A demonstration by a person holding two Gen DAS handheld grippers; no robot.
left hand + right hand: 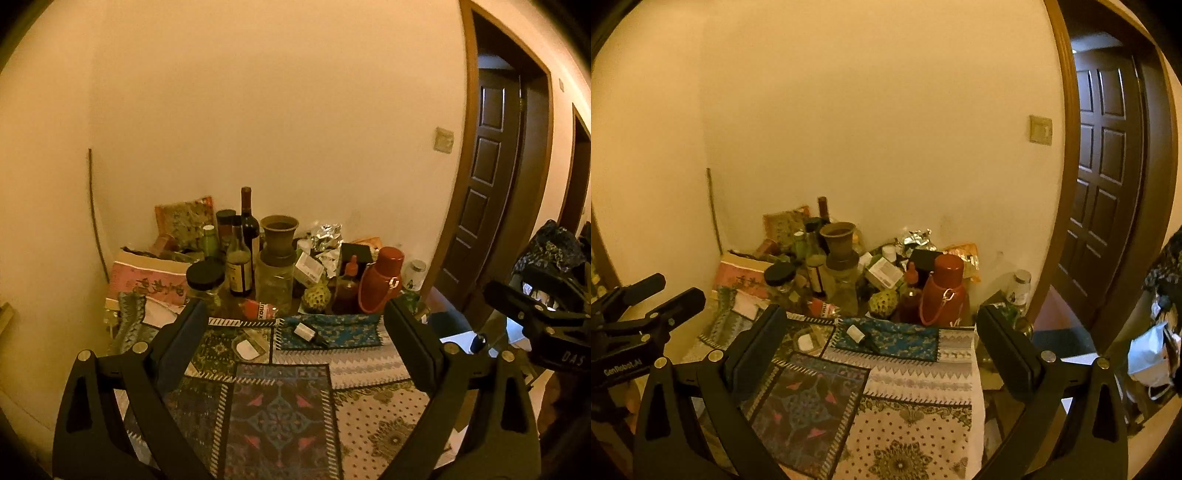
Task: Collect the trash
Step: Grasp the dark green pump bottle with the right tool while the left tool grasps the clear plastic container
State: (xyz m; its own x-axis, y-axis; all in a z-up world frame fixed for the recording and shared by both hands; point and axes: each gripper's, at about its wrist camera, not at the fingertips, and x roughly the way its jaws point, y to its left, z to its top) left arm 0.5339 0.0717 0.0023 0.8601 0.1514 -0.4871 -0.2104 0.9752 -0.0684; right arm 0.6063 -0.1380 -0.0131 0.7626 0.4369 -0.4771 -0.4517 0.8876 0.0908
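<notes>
Both the left hand-held gripper (291, 321) and the right hand-held gripper (882, 325) are held wide apart with nothing between the fingers, above the cloth-covered tabletop (369, 417). The likely trash, a small dark dropper bottle (310, 333) and a flat clear packet (249, 345), lies just ahead of the left one, so I would lower slowly and close on one piece only. Behind them a glass jar (275, 282) carries a brown pot (279, 230); their contents I cannot see.

Black tongs (295, 325), silver screws, "GenRobot.AI" lettering.
</notes>
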